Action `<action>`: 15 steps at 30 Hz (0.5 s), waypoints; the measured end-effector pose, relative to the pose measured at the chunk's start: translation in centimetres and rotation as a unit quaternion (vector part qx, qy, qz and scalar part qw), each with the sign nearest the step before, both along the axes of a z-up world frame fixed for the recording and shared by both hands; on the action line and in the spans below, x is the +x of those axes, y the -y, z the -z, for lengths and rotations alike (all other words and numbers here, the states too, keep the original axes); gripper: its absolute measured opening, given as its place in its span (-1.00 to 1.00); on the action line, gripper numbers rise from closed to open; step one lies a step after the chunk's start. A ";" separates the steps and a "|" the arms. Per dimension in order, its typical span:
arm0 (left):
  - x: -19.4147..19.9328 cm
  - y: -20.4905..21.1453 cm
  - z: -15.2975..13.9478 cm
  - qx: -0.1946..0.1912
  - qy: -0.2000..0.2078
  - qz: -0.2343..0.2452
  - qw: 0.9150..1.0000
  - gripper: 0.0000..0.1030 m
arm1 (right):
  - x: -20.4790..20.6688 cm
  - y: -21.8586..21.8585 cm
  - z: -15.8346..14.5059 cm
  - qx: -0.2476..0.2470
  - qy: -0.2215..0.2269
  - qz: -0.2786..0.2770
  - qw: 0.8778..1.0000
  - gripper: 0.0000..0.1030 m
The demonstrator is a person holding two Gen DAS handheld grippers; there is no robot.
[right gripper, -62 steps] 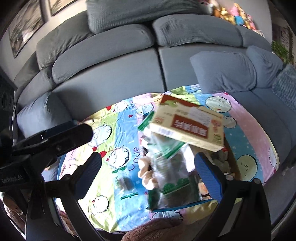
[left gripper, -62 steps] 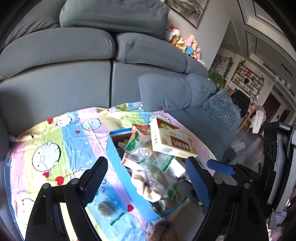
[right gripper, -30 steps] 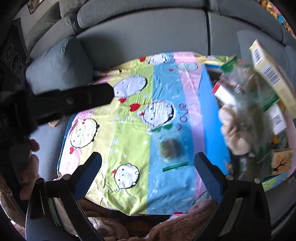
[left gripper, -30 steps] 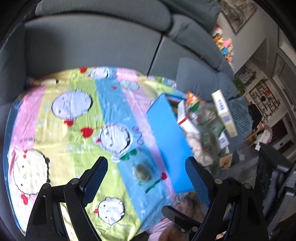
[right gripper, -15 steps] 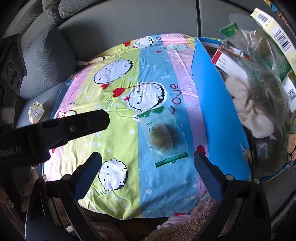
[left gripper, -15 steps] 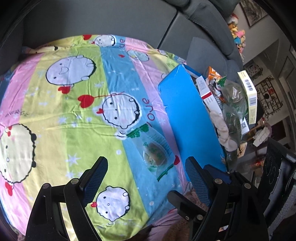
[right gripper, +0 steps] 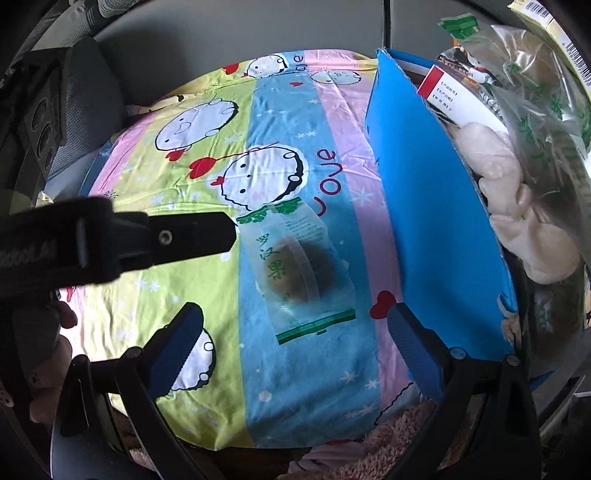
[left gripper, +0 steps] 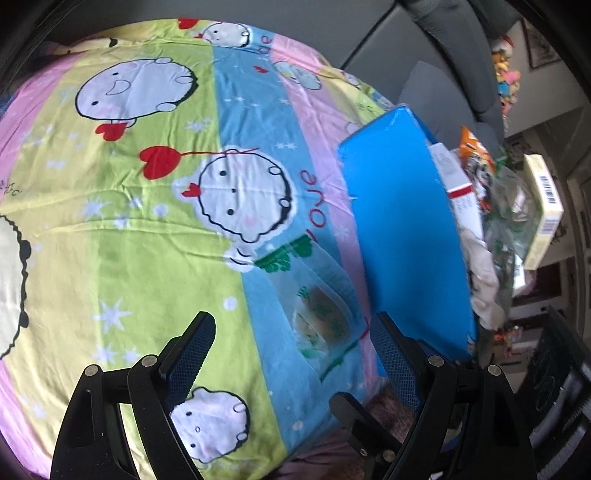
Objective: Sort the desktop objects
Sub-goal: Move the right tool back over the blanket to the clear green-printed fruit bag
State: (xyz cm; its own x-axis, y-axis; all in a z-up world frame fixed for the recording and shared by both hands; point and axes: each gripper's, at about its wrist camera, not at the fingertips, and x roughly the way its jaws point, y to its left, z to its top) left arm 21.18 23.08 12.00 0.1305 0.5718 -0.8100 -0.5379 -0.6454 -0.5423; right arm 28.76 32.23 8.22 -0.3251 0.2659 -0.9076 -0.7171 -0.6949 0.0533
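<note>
A clear plastic pouch with green print and a round brown fruit inside (right gripper: 301, 273) lies flat on the blue stripe of the cartoon tablecloth (right gripper: 207, 155). My right gripper (right gripper: 295, 341) hangs open just above it, the pouch showing between the two blue pads, untouched. My left gripper (left gripper: 293, 350) is also open, low over the same pouch (left gripper: 319, 314), whose near end lies between its fingers. The left gripper's black body (right gripper: 110, 240) crosses the right wrist view from the left. A blue box (right gripper: 432, 221) stands to the right.
The blue box (left gripper: 402, 236) is crammed with bags, a red-and-white carton (right gripper: 458, 99), a cream plush (right gripper: 517, 206) and a yellow carton (left gripper: 543, 210). A grey sofa (right gripper: 258, 33) runs behind the table. A brown fluffy fabric (right gripper: 399, 439) lies at the near edge.
Both grippers have sunk toward the tablecloth and closed in on the pouch, which looks larger and nearer the fingers now. Neither gripper's opening has changed.
</note>
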 end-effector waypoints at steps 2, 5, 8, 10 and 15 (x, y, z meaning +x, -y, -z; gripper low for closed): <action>-0.1 -0.6 0.5 -0.001 0.009 0.009 1.000 0.67 | -0.1 -0.3 0.3 0.000 0.002 0.001 1.000 0.95; -0.3 -1.3 1.3 0.000 0.029 0.012 1.000 0.67 | -0.3 -0.7 0.8 0.000 0.009 0.004 1.000 0.95; -0.5 -1.9 1.8 -0.007 0.037 0.010 0.999 0.67 | -0.8 -1.1 1.2 -0.012 0.009 0.004 1.000 0.95; -0.7 -2.3 2.0 -0.007 0.044 0.012 0.999 0.67 | -1.1 -1.2 1.4 -0.008 0.011 0.001 1.000 0.95; -1.2 -3.1 2.6 -0.015 0.047 0.010 0.999 0.67 | -1.4 -1.7 2.0 -0.009 0.021 0.002 1.000 0.93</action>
State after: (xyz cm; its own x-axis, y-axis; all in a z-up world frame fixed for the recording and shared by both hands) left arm 19.96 26.22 9.40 0.2179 0.5443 -0.8101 -0.4992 -0.6511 -0.5717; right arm 27.36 33.97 6.18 -0.2865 0.2510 -0.9246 -0.7212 -0.6918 0.0357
